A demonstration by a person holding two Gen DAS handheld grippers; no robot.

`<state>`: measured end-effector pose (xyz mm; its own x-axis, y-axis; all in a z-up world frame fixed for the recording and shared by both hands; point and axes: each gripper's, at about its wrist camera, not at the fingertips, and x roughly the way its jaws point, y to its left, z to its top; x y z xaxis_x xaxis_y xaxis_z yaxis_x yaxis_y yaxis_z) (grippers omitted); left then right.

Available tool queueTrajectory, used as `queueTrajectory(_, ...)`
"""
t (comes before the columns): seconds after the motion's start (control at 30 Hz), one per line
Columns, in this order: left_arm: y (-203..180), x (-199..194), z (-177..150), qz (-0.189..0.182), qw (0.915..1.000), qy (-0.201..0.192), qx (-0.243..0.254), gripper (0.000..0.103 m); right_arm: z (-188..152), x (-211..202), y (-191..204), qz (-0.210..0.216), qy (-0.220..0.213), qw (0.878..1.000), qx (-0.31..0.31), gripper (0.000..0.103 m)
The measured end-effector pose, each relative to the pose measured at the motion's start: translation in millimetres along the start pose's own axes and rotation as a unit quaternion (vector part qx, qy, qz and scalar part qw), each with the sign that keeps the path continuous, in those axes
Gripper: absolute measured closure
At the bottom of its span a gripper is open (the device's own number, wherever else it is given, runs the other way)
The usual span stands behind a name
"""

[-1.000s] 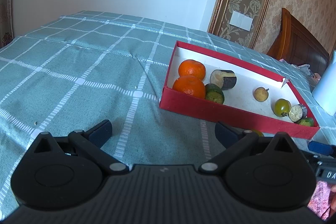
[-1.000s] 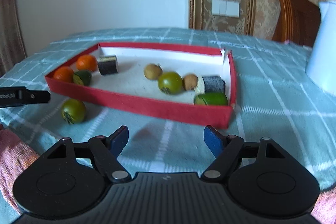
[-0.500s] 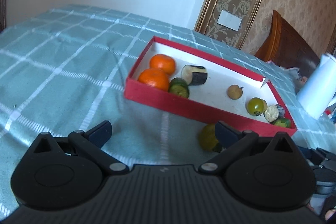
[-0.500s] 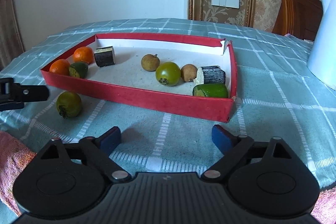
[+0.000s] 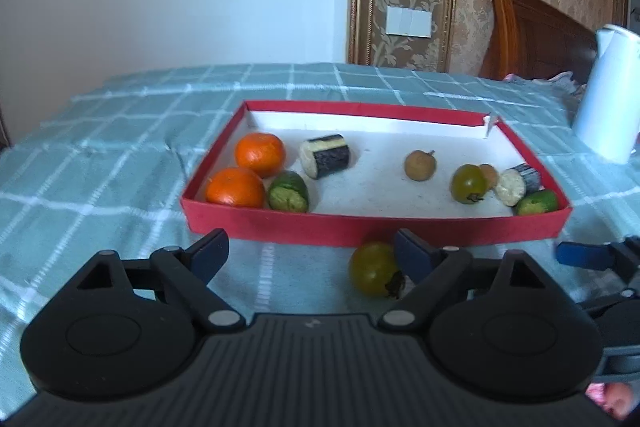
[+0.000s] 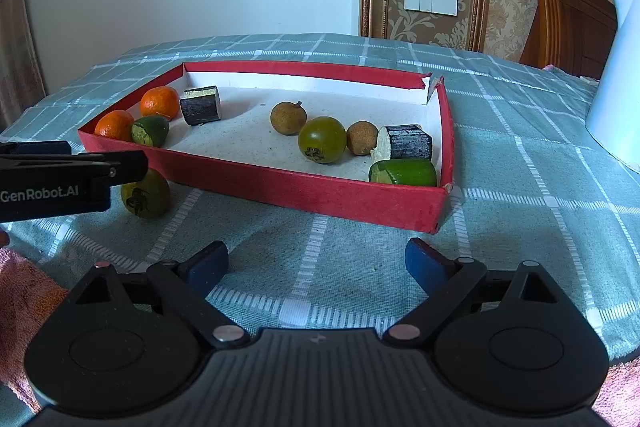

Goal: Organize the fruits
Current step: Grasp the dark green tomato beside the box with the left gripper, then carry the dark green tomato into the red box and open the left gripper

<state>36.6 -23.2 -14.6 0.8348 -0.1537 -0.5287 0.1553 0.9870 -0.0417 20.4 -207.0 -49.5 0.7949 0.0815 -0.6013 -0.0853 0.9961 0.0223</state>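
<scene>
Outside tray (image 5: 372,227): your left gripper (image 5: 310,249) fingers closing, nothing clamped; centre them on green fruit (image 5: 374,269). Right gripper (image 6: 316,261) fingers apart, empty.

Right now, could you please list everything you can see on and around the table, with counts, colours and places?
Tray: 1, red with white floor, on the tablecloth.
Oranges: 2, orange, tray's left end.
Eggplant pieces: 2, dark purple, one beside the oranges, one at the right end.
Cucumber pieces: 2, green, one at each end.
Longans: 2, brown, mid-tray.
Green tomato in tray: 1, between the longans.
Loose green tomato: 1, on the cloth before the tray.
Tablecloth: 1, teal check.
Jug: 1, white, far right.
Chair: 1, brown wood, behind.
Left gripper: jaws closing, tomato at its right finger, not gripped.
Right gripper: open, empty.
</scene>
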Motion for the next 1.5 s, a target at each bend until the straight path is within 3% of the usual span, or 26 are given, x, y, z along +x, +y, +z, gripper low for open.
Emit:
queueTrajectory(0.1,1,-3,-2,-0.004,0.9999,-0.008,-0.007,0.008,0,0,0,0.000,0.000,1.000,0.000,0.007)
queueTrajectory(0.43,-9,-1,-6,-0.013,0.9996,-0.009,0.025,0.011,0,0,0,0.000,0.000,1.000,0.000,0.007)
queueTrajectory(0.73,-4,16,-12,-0.039,0.9987,0.024,0.021,0.046,0,0,0,0.000,0.000,1.000,0.000,0.006)
queueTrajectory(0.8,-6,15,-12,-0.047,0.9984,0.020,0.024,0.058,0,0,0,0.000,0.000,1.000,0.000,0.006)
queueTrajectory(0.97,-15,16,-14,-0.060,0.9971,0.026,0.040,0.072,0,0,0,0.000,0.000,1.000,0.000,0.006)
queueTrajectory(1.23,-17,13,-12,-0.046,0.9975,0.029,0.045,0.072,0,1,0,0.000,0.000,1.000,-0.001,0.006)
queueTrajectory(1.5,-17,0,8,-0.051,0.9972,0.000,0.054,0.072,0,1,0,0.000,0.000,1.000,-0.001,0.006)
